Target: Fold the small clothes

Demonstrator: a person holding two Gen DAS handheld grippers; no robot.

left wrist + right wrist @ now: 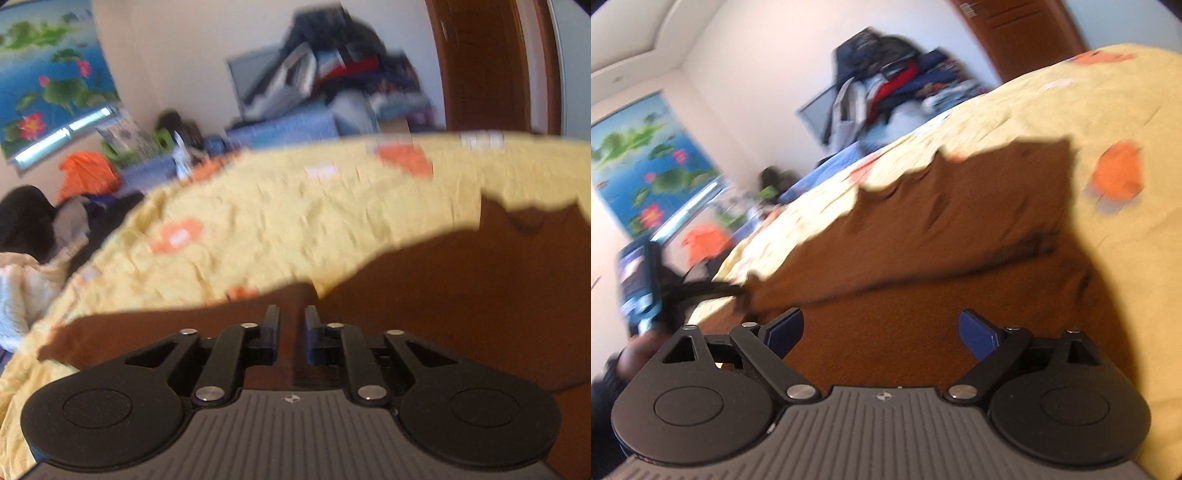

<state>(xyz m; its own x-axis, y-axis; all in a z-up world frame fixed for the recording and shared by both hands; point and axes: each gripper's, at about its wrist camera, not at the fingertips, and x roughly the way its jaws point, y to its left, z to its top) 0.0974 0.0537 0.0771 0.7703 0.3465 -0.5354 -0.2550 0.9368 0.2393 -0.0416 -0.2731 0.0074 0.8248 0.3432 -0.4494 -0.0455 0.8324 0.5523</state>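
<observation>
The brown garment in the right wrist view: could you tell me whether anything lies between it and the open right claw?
Nothing visible does: the right claw hangs open directly over the brown garment.

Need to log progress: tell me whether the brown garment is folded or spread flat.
Partly folded: in the right wrist view the brown garment has one layer doubled over another, with a visible fold edge, on the yellow bedsheet.
</observation>
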